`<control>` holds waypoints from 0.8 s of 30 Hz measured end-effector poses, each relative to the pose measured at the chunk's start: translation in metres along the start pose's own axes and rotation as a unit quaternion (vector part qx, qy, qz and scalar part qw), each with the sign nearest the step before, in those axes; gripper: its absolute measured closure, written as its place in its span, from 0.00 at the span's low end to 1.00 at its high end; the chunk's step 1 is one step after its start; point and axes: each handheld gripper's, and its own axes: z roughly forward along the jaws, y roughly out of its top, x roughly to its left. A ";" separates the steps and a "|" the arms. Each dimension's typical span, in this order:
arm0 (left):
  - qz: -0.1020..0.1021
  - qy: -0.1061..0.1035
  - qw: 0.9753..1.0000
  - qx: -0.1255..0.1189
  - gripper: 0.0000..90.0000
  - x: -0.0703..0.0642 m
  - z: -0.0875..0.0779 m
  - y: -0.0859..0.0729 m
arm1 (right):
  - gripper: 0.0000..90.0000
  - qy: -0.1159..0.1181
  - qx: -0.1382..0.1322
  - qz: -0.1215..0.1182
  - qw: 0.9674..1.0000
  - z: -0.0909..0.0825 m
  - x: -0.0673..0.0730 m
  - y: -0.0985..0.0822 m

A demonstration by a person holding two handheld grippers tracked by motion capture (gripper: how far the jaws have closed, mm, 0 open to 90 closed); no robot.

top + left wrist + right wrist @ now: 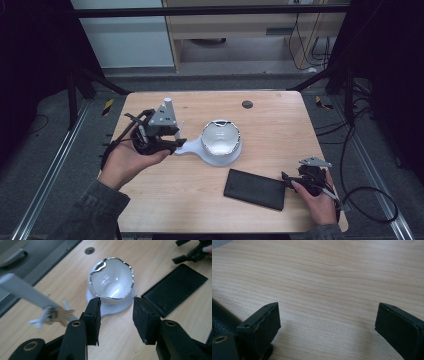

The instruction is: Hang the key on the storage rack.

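The left gripper (116, 308) is parted, empty; a white bowl (112, 281) on its white paddle-shaped tray (110, 310) sits just beyond its fingertips, handle end pointing toward them. The right gripper (327, 320) gapes wide above bare wooden table (324, 277), a black flat case (255, 189) lying lengthwise beside its left finger.

1. Left hand (125, 160) comes in from table's (280, 125) near-left corner, palm up, sleeve at wrist.
2. Left gripper (117, 311) held above table's left side, jaws apart w/ nothing between.
3. Right hand (317, 200) near table's near-right corner.
4. Right gripper (327, 322) low over the wood, jaws spread wide.
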 end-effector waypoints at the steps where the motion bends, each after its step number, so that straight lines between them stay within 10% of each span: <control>1: 0.001 -0.009 1.000 0.001 0.64 -0.006 0.008 -0.003 | 0.09 -0.001 -0.005 -0.003 1.000 -0.004 0.001 0.000; 24: -0.017 -0.129 0.991 0.022 0.93 -0.066 0.145 -0.064 | 0.24 0.035 -0.077 -0.046 0.995 -0.048 0.022 -0.006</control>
